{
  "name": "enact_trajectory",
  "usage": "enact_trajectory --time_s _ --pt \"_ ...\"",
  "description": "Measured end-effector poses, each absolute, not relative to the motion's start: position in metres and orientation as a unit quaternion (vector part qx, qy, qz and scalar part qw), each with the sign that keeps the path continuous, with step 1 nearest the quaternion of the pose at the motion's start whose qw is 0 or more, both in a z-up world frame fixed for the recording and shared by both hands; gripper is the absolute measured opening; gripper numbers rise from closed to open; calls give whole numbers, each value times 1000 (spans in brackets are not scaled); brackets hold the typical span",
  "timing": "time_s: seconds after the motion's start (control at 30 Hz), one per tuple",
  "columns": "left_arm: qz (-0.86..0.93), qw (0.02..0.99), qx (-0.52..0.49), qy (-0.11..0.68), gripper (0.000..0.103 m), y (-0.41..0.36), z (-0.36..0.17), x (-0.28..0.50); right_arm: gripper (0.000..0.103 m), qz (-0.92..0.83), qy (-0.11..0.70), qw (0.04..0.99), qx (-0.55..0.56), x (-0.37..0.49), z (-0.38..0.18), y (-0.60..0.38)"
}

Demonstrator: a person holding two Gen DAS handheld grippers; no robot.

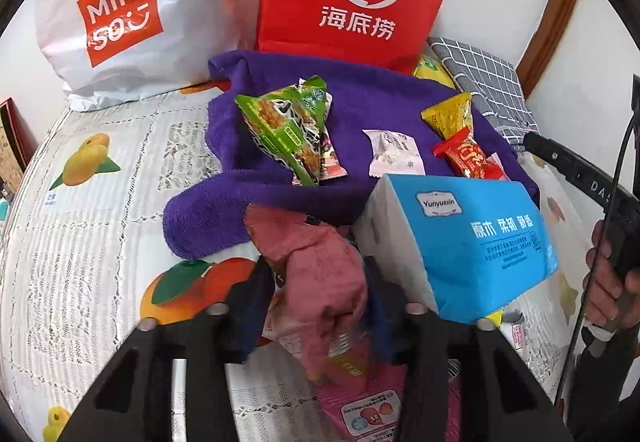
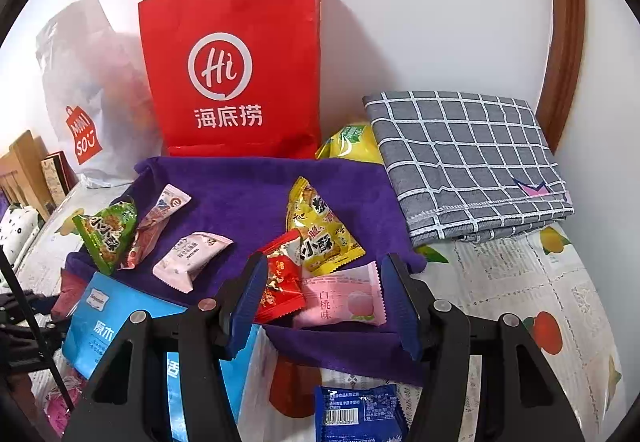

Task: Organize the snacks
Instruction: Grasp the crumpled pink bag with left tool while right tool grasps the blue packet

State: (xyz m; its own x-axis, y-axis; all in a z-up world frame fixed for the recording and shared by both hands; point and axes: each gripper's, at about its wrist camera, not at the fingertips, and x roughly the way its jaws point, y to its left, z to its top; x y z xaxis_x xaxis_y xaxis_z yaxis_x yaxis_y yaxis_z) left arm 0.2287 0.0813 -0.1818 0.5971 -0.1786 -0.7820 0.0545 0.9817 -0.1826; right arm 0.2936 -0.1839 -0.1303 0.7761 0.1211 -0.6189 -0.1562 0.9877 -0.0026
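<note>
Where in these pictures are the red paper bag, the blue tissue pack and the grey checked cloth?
red paper bag (image 2: 236,81): right wrist view, on its round white logo.
blue tissue pack (image 1: 480,238): left wrist view, on its blue printed face.
grey checked cloth (image 2: 464,157): right wrist view, middle of its folded top.

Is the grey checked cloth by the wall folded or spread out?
Folded. The grey checked cloth lies as a compact rectangle with stacked layers showing along its near edge, beside the purple towel.

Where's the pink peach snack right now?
Right wrist view: the pink peach snack lies on the purple towel, beside the red packet.
</note>
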Motion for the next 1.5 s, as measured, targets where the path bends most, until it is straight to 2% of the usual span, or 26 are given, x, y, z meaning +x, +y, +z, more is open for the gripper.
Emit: enact_trajectory --time_s 0.37,0.47,1.07,1.27,1.5 --pt "-55 905 -90 413 37 95 -166 223 59 76 337 938 -26 285 -137 -195" --pt "-60 906 -91 409 37 94 -163 221 63 76 357 931 -15 276 -146 -207" --pt "-74 913 -107 386 37 95 -147 211 63 90 451 888 3 262 -197 -226" --pt "-73 912 -110 387 37 96 -148 212 71 92 438 894 -23 256 -202 -218" --pt "-72 913 -109 387 37 95 -148 212 71 88 437 894 -30 258 -204 -218"
